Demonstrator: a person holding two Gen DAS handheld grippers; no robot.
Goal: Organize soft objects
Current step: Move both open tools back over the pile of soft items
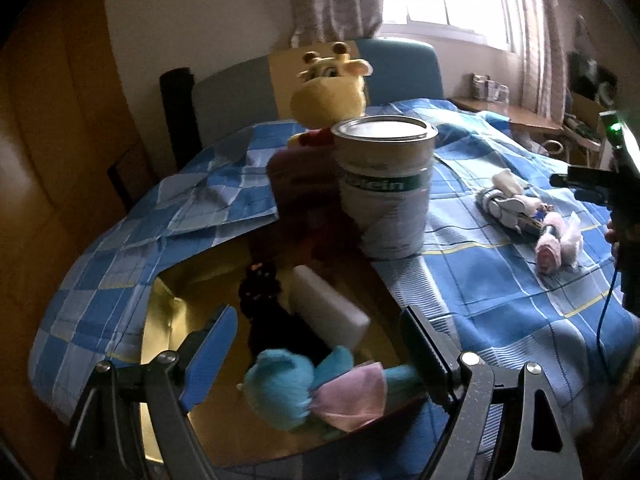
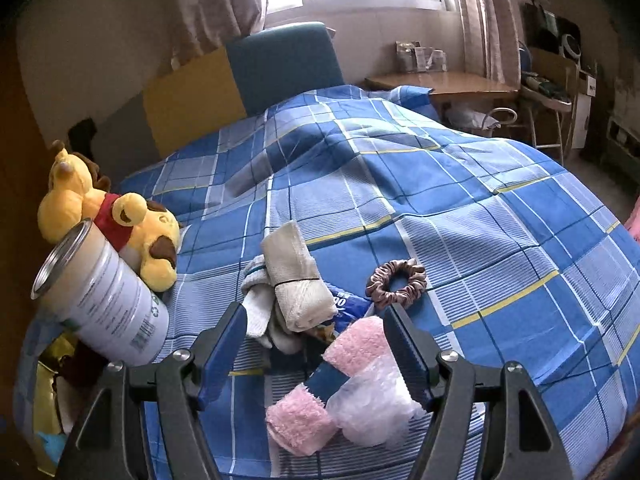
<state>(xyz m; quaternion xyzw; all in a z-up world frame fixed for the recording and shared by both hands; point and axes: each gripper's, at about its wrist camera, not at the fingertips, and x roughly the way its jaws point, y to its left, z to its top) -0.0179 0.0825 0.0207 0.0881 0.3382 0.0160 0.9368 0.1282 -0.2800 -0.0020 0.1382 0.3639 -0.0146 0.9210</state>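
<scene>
A fluffy blue-and-pink plush toy (image 1: 304,390) lies in a gold-lined box (image 1: 160,320) between the left gripper's (image 1: 320,344) parted fingers, apparently just deposited. The right gripper (image 2: 316,340), also spread, hovers over fuzzy pink socks (image 2: 320,392) on the blue plaid bedspread (image 2: 480,220), likely next.

L gripper (image 1: 316,344) & R gripper (image 2: 314,334): jaws wide apart, empty.

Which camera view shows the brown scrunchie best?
The right wrist view shows it best: the brown scrunchie lies whole and unobstructed on the blue checked bedspread, beyond the pink fluffy socks. In the left wrist view I cannot find it.
</scene>
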